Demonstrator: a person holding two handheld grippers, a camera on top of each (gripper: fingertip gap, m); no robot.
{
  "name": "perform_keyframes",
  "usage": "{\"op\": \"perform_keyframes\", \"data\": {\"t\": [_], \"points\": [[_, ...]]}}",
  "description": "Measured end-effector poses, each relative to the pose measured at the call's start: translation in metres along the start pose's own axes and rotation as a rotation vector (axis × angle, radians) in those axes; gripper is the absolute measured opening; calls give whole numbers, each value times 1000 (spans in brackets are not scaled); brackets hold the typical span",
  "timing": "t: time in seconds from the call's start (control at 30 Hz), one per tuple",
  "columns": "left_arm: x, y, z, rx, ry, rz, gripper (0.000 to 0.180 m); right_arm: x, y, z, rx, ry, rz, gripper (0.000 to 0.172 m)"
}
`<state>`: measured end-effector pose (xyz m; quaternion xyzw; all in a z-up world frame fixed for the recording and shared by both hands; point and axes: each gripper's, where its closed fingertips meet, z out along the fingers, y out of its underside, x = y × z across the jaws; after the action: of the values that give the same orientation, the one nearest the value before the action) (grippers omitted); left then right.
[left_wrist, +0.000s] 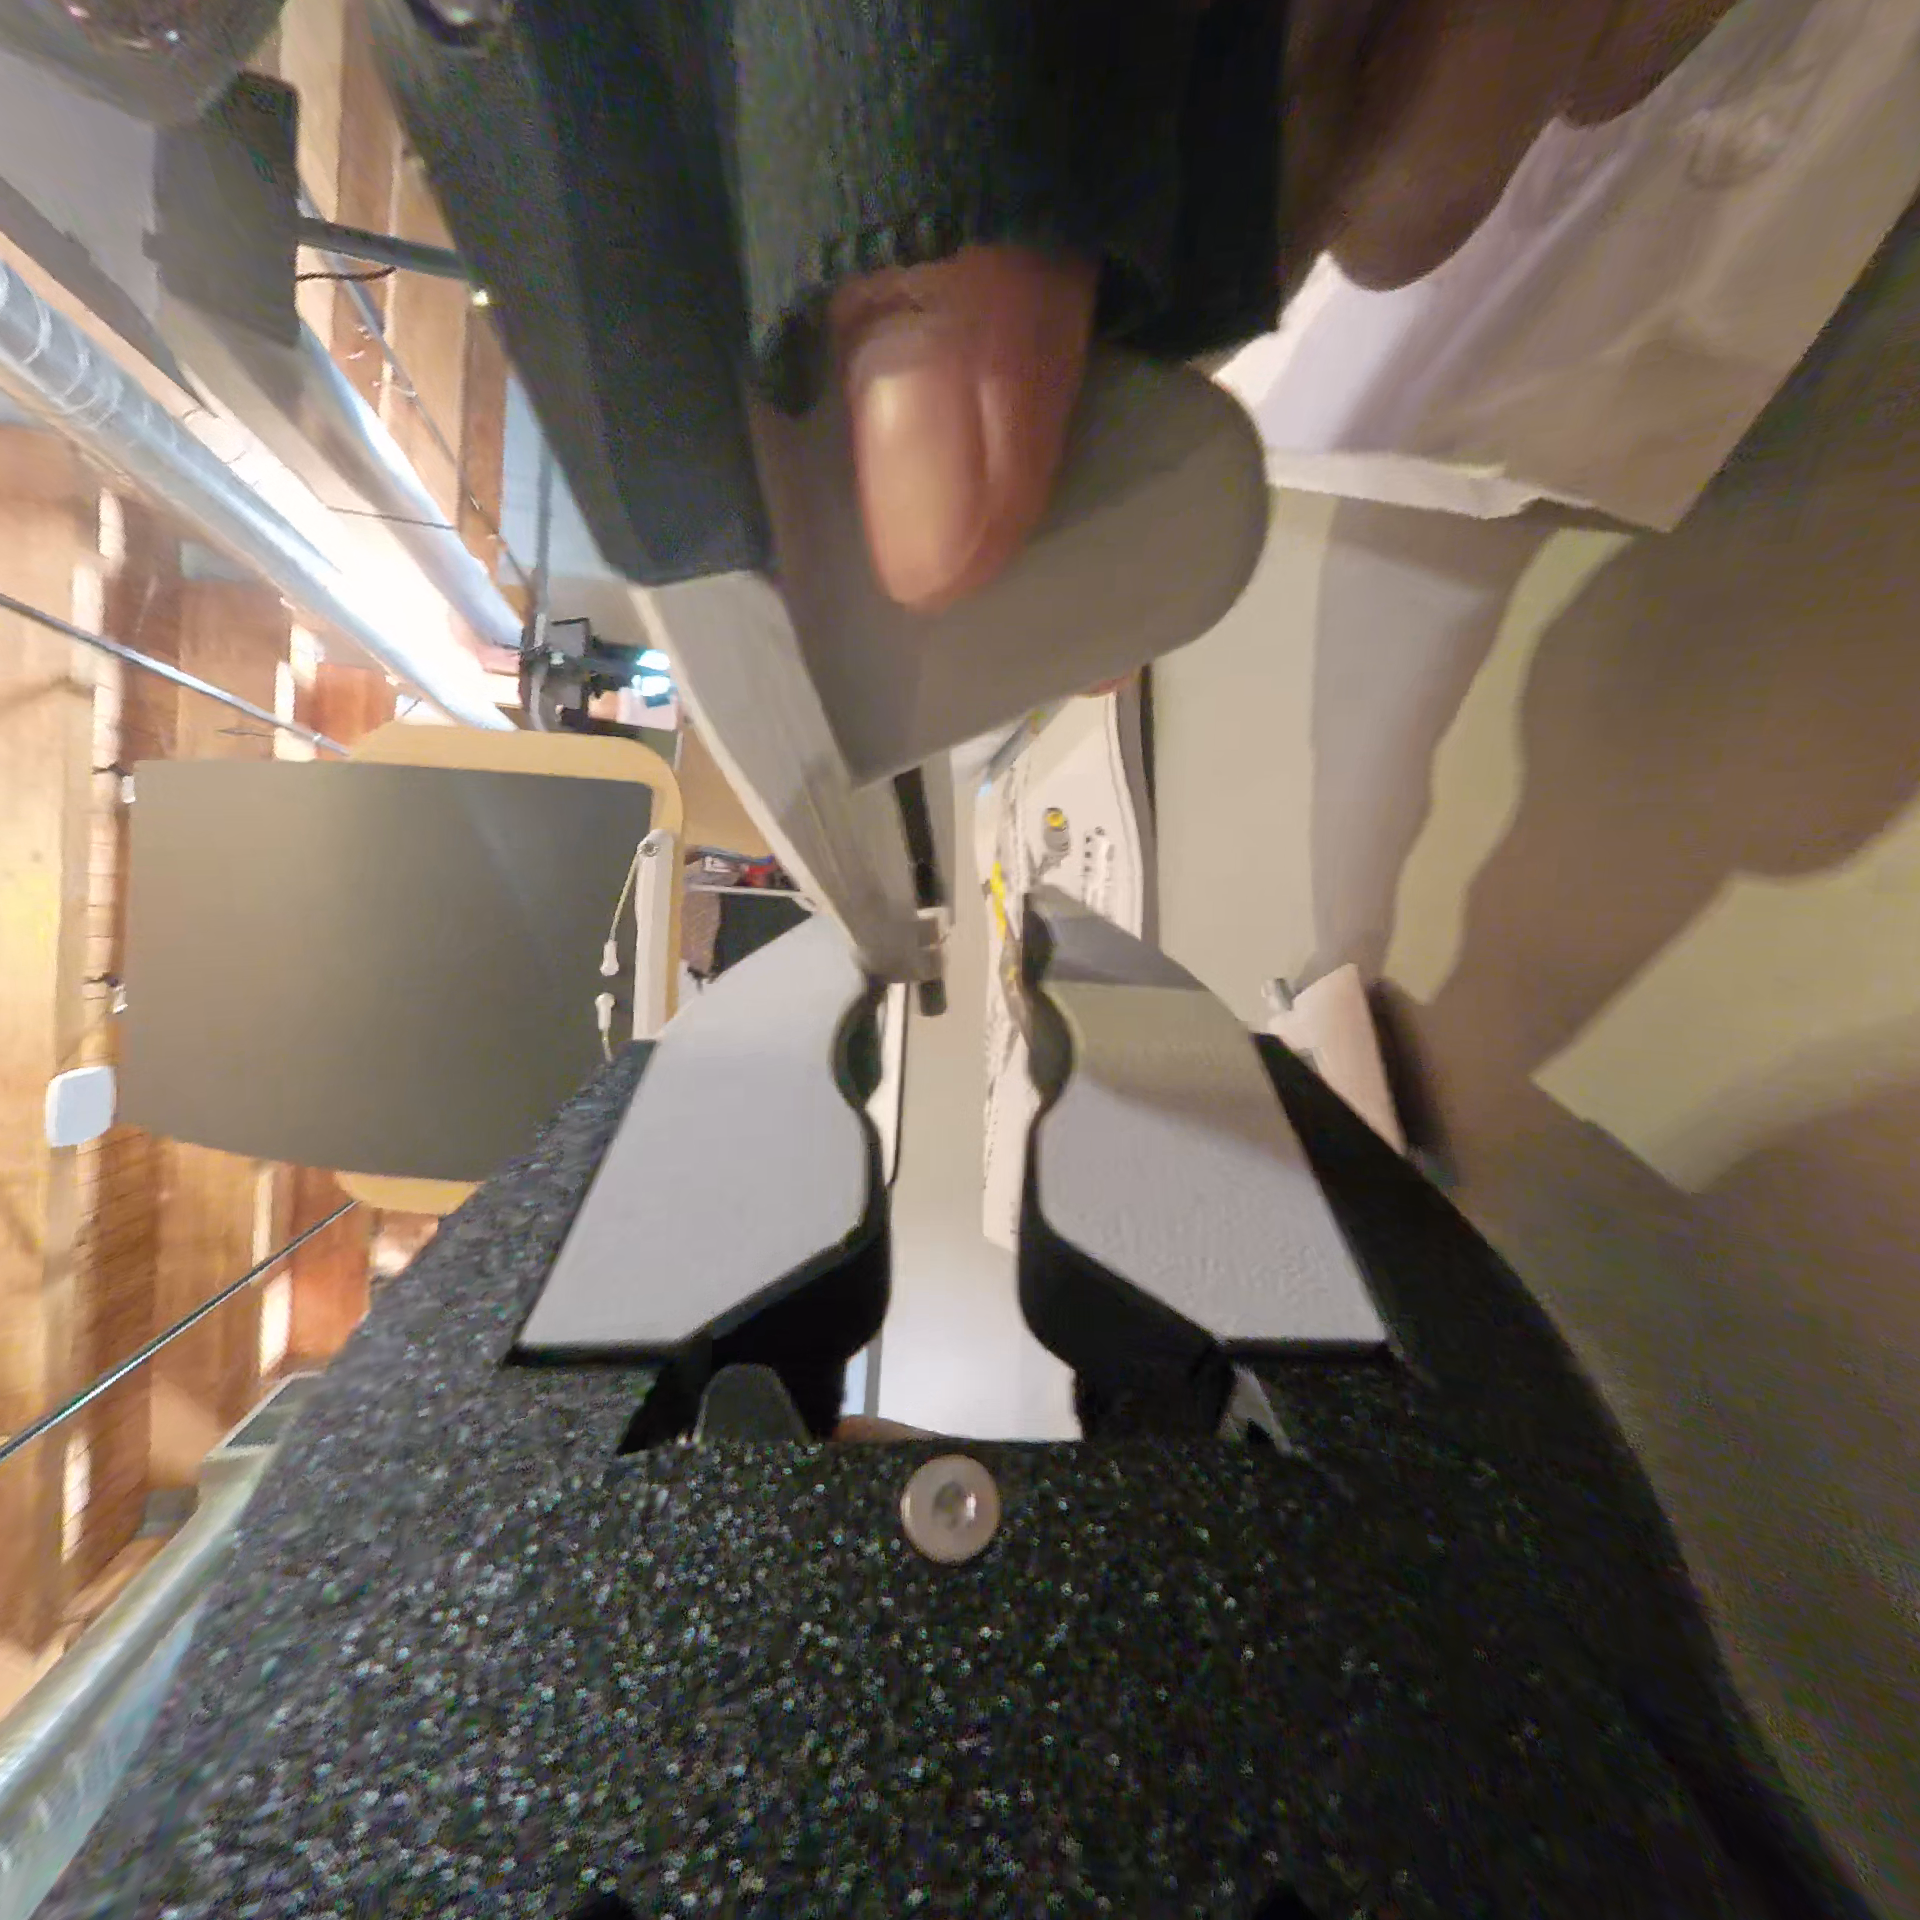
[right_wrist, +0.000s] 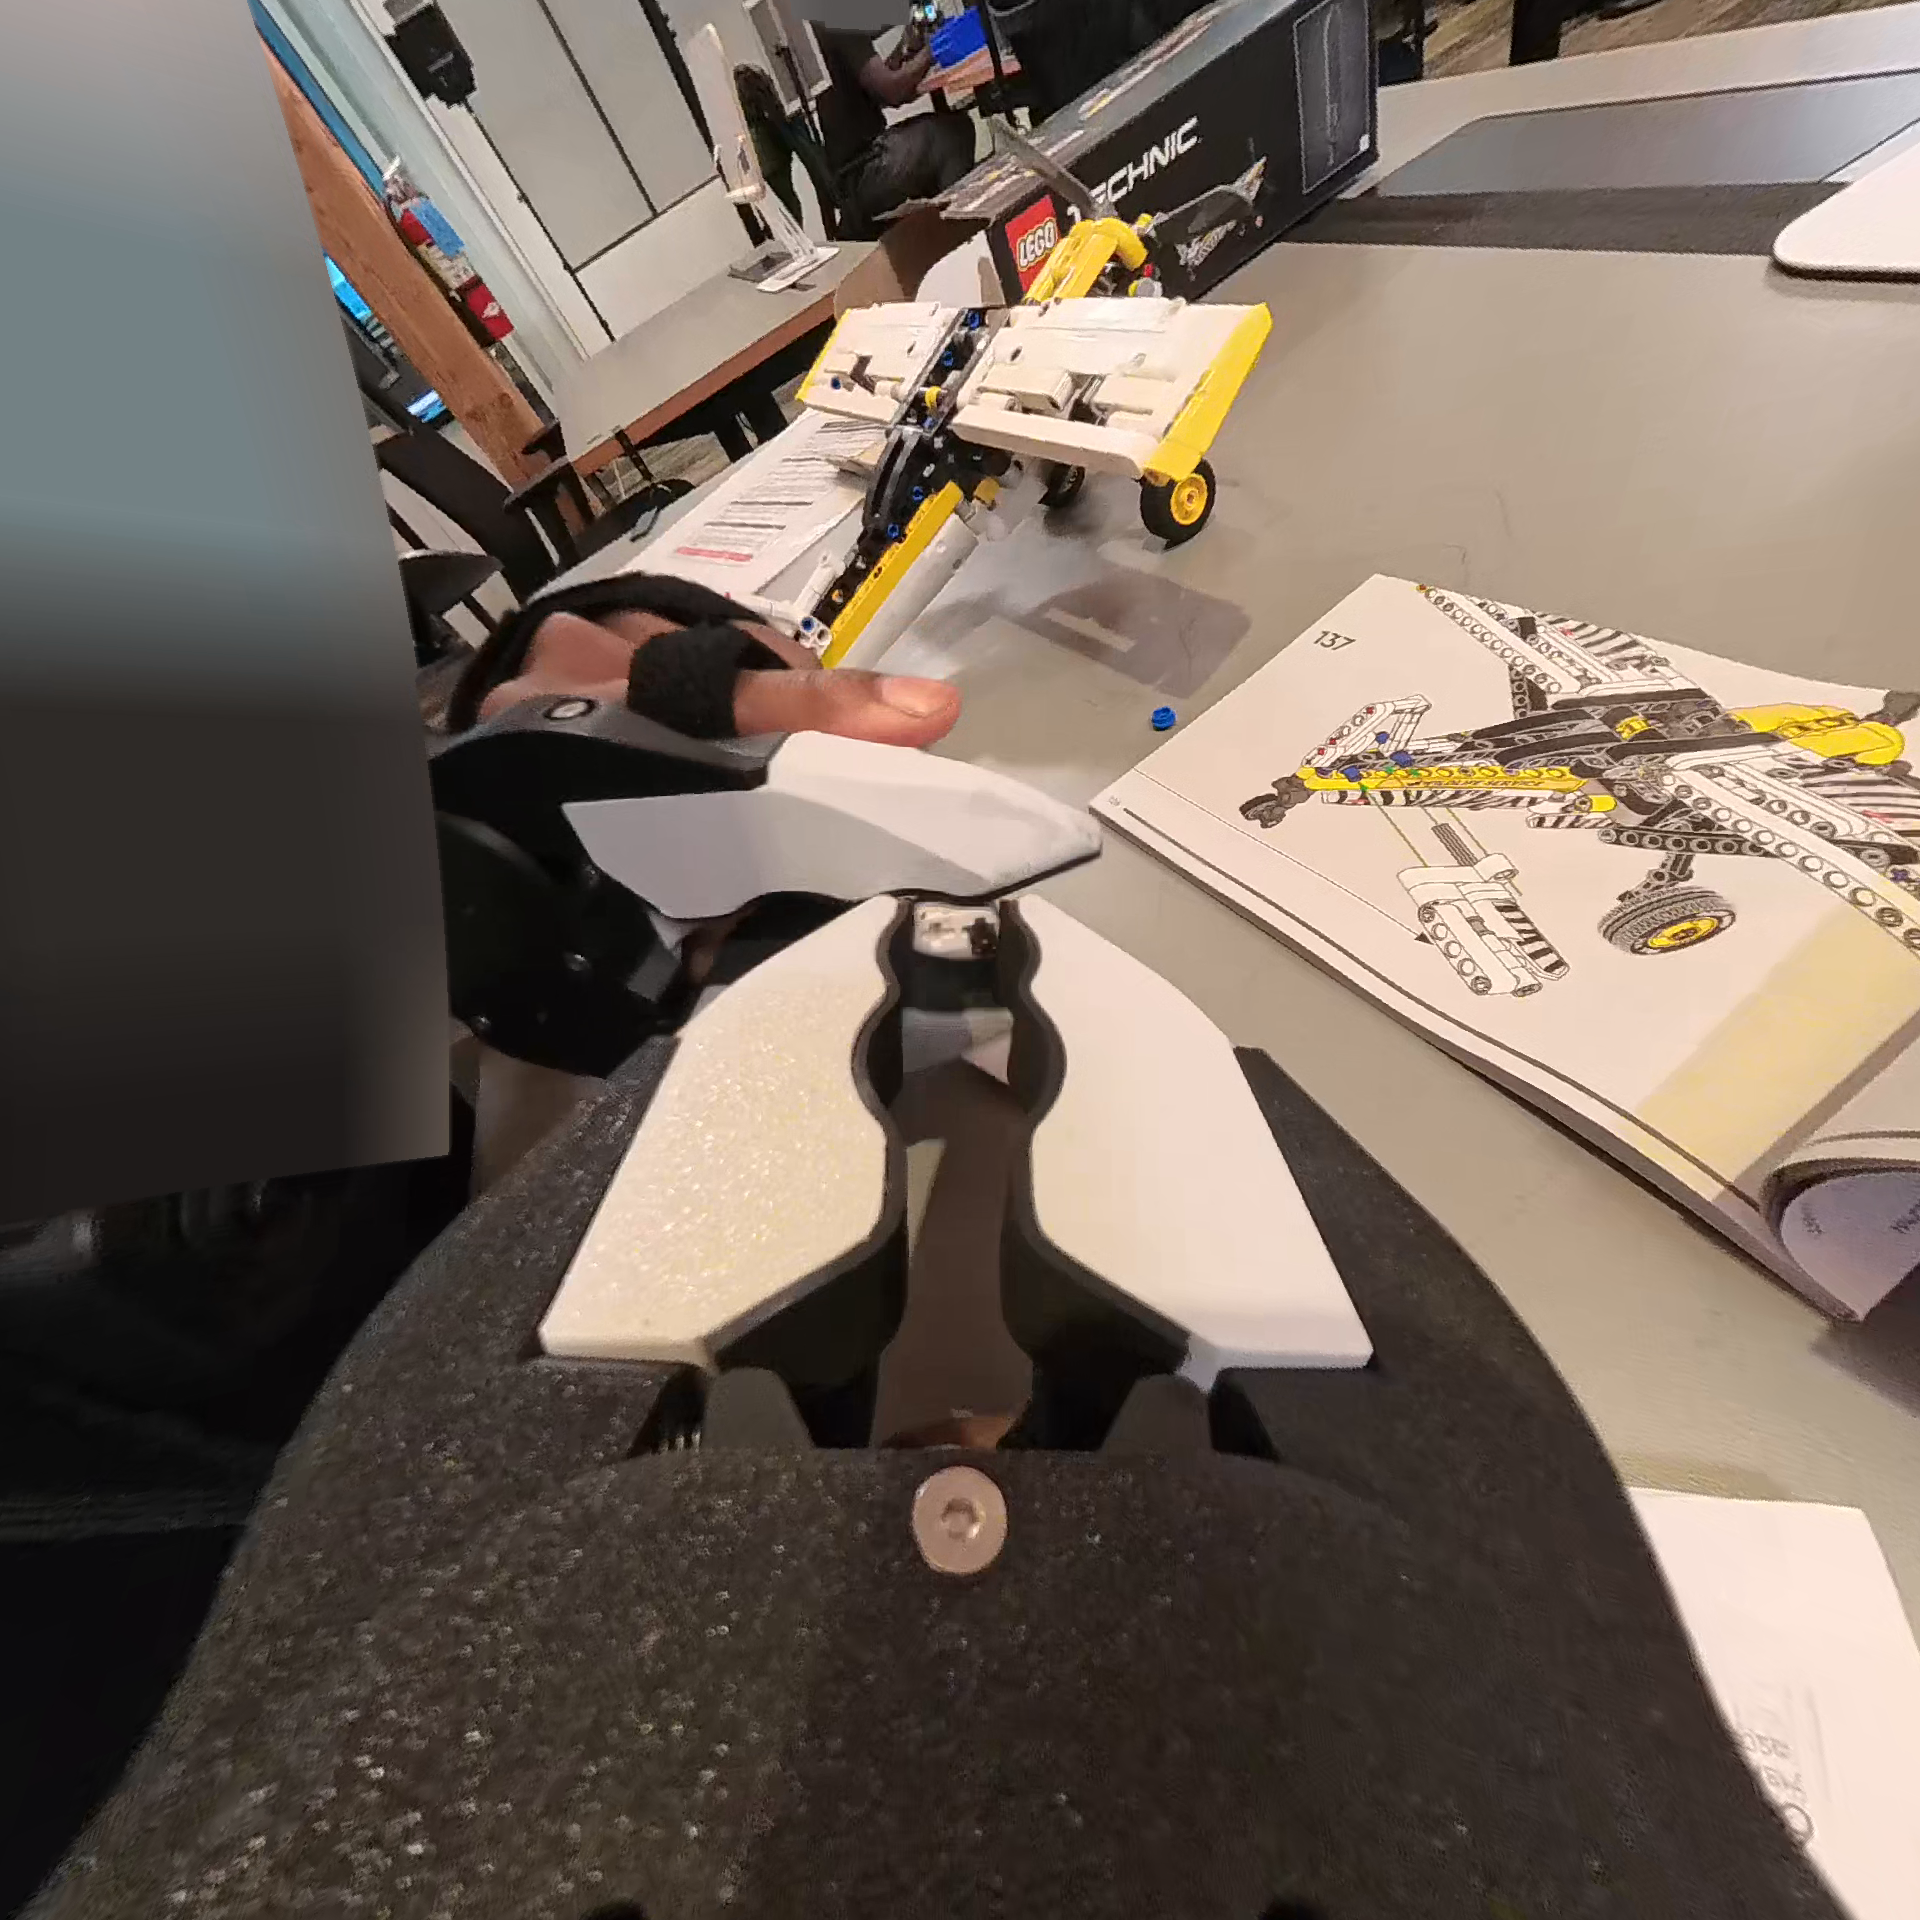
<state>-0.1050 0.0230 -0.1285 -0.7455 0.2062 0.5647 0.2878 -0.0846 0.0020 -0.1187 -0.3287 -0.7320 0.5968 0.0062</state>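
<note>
The right gripper (right_wrist: 951, 914) pinches a small white piece (right_wrist: 940, 928) by its tip under the left gripper (left_wrist: 961, 997), whose jaws gape empty, so a nudge could drop it onto the worktop (right_wrist: 1455, 436).

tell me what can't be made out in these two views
- White piece in the right gripper: right wrist view, mostly covered by the left gripper; shape unclear.
- White-and-yellow thing: left wrist view, blurred and largely behind the hand; can't tell what it is.
- Manual: right wrist view, cut off by the right edge.
- Blue bit: right wrist view, too small to identify.
</note>
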Motion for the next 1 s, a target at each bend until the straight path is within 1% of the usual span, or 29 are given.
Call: {"op": "perform_keyframes", "data": {"t": [0.03, 0.07, 0.2, 0.37, 0.53, 0.77, 0.83, 1.0], "points": [[-4, 1, -1, 2, -13, -13, 10, -1, 1, 1, -4, 0, -9, 16], [-5, 1, -2, 12, -10, -38, 9, -2, -1, 1, 8, -4, -15, 15], [-9, -1, -6, 49, -30, -49, 8, -6, -3, -1, 22, -18, -40, 15], [-3, -2, -7, 78, 9, -65, 7, -7, 2, -1, 8, -50, -30, 15], [-3, -3, -7, 96, 39, -117, 7, -8, 2, -2, 8, -47, -68, 15], [2, -2, -6, 101, 110, -198, 8, -7, 5, -2, -23, 22, -229, 15], [1, -2, -7, 107, 109, -197, 7, -7, 5, -2, -21, 14, -224, 15], [0, -3, -8, 115, 88, -163, 7, -10, 4, -4, 0, -73, -101, 15]]}}
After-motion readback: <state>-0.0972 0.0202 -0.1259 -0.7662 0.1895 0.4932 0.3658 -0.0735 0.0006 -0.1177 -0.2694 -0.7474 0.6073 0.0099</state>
